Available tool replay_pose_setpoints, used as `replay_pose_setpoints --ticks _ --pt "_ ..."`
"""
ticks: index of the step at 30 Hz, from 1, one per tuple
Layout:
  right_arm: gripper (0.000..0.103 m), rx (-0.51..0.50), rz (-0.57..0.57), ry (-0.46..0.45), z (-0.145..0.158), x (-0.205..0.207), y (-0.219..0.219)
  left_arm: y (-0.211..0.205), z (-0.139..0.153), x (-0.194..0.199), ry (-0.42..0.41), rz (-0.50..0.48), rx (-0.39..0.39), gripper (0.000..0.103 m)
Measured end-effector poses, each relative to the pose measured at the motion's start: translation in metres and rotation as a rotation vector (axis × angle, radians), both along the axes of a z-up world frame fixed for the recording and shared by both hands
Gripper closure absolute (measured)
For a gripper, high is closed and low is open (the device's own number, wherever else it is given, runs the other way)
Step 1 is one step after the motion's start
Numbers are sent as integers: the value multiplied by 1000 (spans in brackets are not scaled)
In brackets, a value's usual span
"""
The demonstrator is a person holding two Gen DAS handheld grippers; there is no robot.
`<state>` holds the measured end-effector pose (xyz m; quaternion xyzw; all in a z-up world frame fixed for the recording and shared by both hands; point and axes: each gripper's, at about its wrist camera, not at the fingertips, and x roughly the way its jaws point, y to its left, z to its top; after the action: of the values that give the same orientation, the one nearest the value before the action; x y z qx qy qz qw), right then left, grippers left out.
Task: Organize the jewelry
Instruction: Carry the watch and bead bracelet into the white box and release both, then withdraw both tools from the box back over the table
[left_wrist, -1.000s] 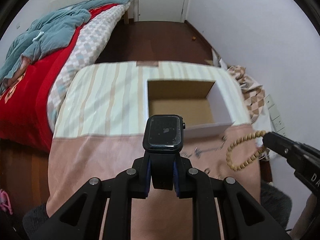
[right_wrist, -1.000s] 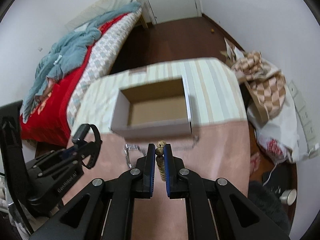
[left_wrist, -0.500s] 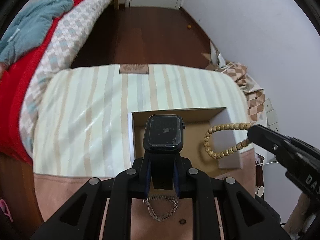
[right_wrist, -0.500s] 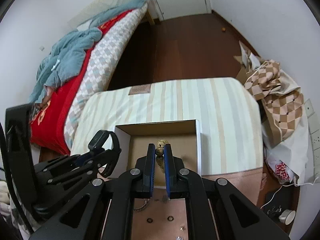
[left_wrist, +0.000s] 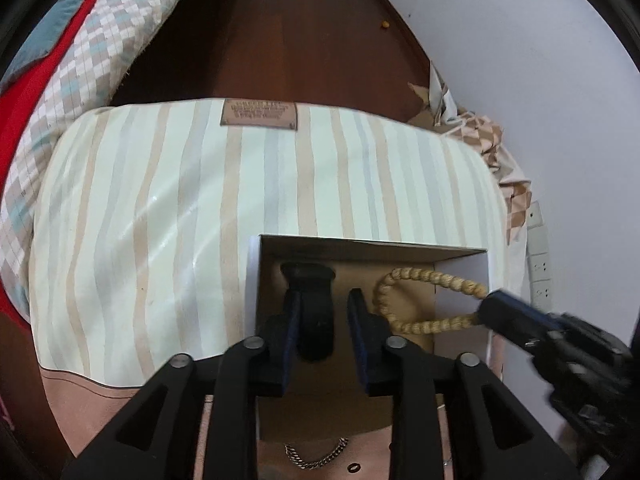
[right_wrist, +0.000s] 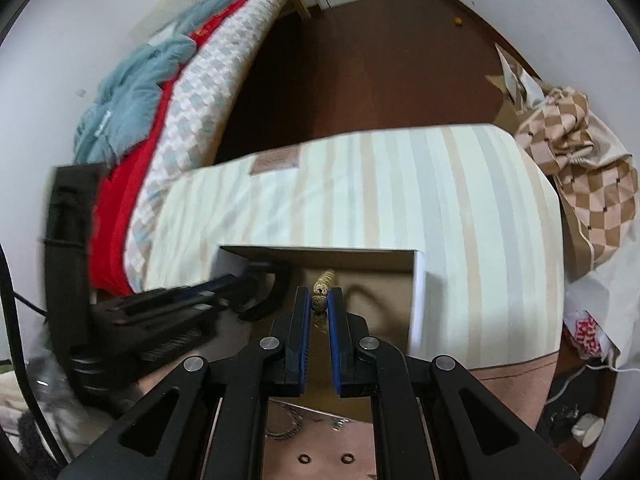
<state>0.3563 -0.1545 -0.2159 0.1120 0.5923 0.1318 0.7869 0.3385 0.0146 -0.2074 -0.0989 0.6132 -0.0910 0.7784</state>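
An open cardboard box [left_wrist: 253, 280] with white outer walls sits on the striped tablecloth. Both grippers reach down into it. My left gripper [left_wrist: 324, 300] has its jaws opening. The black smartwatch [left_wrist: 310, 280] stands between them, against the left pad and clear of the right one, low inside the box. My right gripper [right_wrist: 320, 300] is shut on a loop of tan wooden beads [right_wrist: 320, 290]. That bead bracelet [left_wrist: 424, 278] hangs over the box floor, to the right of the watch. The watch strap [right_wrist: 276, 292] shows at the left in the right wrist view.
A silver chain [left_wrist: 316, 458] and small dark rings [right_wrist: 304, 459] lie on the pink cloth in front of the box. The striped cloth [left_wrist: 160, 220] stretches beyond it. A bed [right_wrist: 120, 208] stands at the left, a checked bag [right_wrist: 592, 184] at the right by the wall.
Both grippers moved forward and down, from in front of the box to inside it. The left jaws have widened and the watch has dropped lower between them. The right gripper kept hold of the beads.
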Motion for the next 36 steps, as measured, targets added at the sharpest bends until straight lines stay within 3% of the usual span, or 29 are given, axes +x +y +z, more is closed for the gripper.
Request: replay_pose_setpoints --ticks 2,4,8,10,11,13,15,25,29,36 --pt "81 -42 8 32 -5 0 -1 0 8 -4 -30 1 29 53" --pt "47 -65 3 27 -4 -6 -4 2 12 -9 -45 7 44 24" --pt "42 -104 -13 -9 4 -21 -11 4 24 -22 -111 18 122 19" --pt "42 -152 -29 -25 6 -30 -13 7 27 -29 -133 28 162 3" --pt "40 -192 -41 -30 5 -35 -14 9 29 -34 -153 36 192 1" --pt "22 -266 -57 -44 3 -45 -13 11 31 -43 -187 48 251 1" --pt "10 -335 -71 -51 -2 -55 -10 13 31 -55 -218 62 302 1" --pt "1 -405 -74 -104 -8 -83 11 24 32 -93 -263 97 372 0" --pt "1 -404 -78 -125 4 -94 16 25 43 -110 -294 116 406 0" --pt "1 -386 -86 -189 38 -125 26 28 71 -146 -342 141 390 0"
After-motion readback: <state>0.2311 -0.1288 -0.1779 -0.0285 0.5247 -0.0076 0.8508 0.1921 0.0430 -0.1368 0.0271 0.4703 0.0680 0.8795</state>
